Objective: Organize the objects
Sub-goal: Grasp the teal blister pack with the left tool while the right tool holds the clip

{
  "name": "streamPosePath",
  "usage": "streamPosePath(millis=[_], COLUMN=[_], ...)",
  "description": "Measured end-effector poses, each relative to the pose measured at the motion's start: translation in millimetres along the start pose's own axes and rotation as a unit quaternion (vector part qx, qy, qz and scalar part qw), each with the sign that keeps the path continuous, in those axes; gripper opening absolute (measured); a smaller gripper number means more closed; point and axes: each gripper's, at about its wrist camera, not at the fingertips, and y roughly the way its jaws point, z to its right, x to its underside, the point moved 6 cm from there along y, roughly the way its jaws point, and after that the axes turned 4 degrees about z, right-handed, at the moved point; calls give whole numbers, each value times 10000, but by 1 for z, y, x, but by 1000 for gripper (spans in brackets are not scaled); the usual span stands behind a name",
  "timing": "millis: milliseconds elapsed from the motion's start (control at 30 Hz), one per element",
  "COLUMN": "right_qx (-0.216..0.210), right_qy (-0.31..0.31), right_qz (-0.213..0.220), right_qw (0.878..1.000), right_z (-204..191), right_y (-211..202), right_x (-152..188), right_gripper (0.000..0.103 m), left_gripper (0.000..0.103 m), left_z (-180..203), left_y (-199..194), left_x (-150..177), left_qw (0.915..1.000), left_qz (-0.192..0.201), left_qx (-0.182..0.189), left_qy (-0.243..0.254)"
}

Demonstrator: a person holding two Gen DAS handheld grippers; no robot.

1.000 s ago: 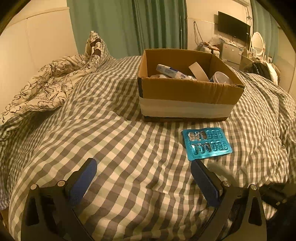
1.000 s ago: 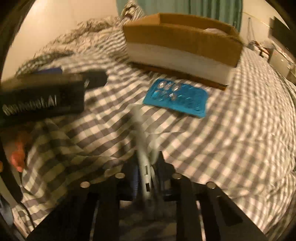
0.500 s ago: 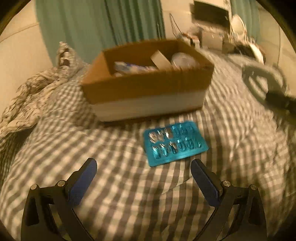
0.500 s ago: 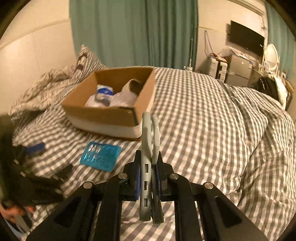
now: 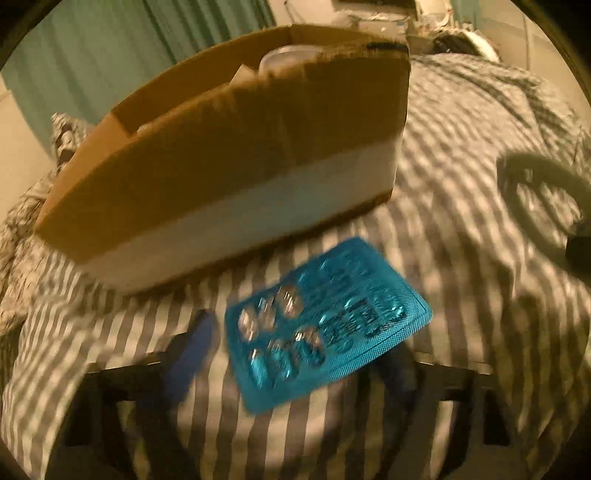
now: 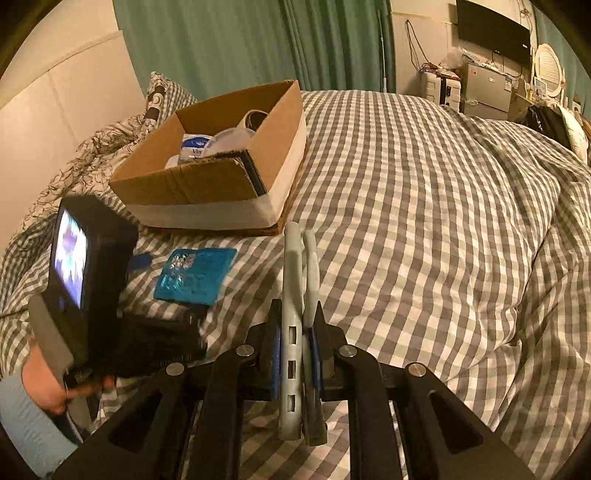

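A blue blister pack (image 5: 325, 325) lies on the checked bedspread in front of a cardboard box (image 5: 229, 155). My left gripper (image 5: 295, 354) is open, low over the bed, with a finger (image 5: 192, 350) on each side of the pack; the view is blurred. In the right wrist view the pack (image 6: 195, 275) lies beside the box (image 6: 218, 184), and the left gripper body (image 6: 92, 280) hovers at it. My right gripper (image 6: 299, 332) is shut on grey scissors (image 6: 299, 295), held upright, to the right of the pack.
The box holds a tube, a clear tub and a tape roll (image 6: 255, 118). A floral quilt (image 6: 85, 158) is bunched at the left. The checked bedspread (image 6: 424, 221) stretches to the right. Furniture and a TV (image 6: 491, 29) stand behind.
My left gripper has moved forward and down so the blister pack now sits between its fingers. My right gripper has held the scissors and shifted slightly.
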Motion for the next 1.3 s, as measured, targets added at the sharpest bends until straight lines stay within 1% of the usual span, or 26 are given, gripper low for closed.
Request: streamPosePath(millis=[33,67,200,233,267,300,367,467,533,567,667,733,833,900,967,1100,1200,1300], right_qx=[19,26,66,88,95,109,137,167,164,169,199,219,215,127,46,-176,-204,-302], right_qy=[-5,-11,-38,-39,-40,-43,-60,-74,-61,-73,-146,-214,-320,-360,-391,-433,-558,-635], right_qz=[-26,-50,-72,-58,-46,-24,24,118,179,202,306,413,619,788,939,1266,1500,1655], right_qw=[10000,10000,9999,9999,9999,9999,9999,9998,9997,9996,9992,9987,9973,9962,9948,9909,9869,9837], right_z=[0,-1,-2,-3,-2,-3,-7,-14,-20,-23,-32,-40,-50,-59,-66,-82,-92,-102], right_y=[2,3,2,0,-2,-4,-10,-23,-33,-37,-53,-66,-85,-100,-110,-127,-132,-131], right_x=[2,3,5,5,4,4,3,3,4,4,3,-2,-14,-28,-41,-80,-114,-148], right_gripper=[13,13,13,13,13,13,13,13,13,13,13,13,13,13,13,12,12,12], left_gripper=[47,42,20,18,12,9,8,8,8,8,8,8,8,8,8,8,8,8], left_z=[2,4,1,-1,-2,-3,-6,-11,-13,-19,-21,-30,-43,-52,-61,-84,-100,-114], left_y=[2,3,-8,-13,-20,-28,-44,-71,-91,-98,-123,-139,-166,-178,-191,-211,-218,-217], left_x=[-2,-2,0,0,0,0,0,-3,-7,-11,-21,-27,-42,-53,-67,-97,-119,-138], left_qw=[9999,9997,9991,9988,9983,9976,9960,9957,9944,9939,9920,9893,9862,9838,9817,9774,9747,9723], left_qz=[-27,-62,-59,-57,-33,-3,39,251,406,472,739,879,1139,1287,1467,1764,1938,2019], left_qx=[121,244,393,439,513,604,753,752,819,830,858,963,953,969,906,802,707,724], left_qy=[19,23,-148,-206,-276,-346,-470,-487,-538,-547,-559,-653,-734,-792,-808,-841,-864,-931])
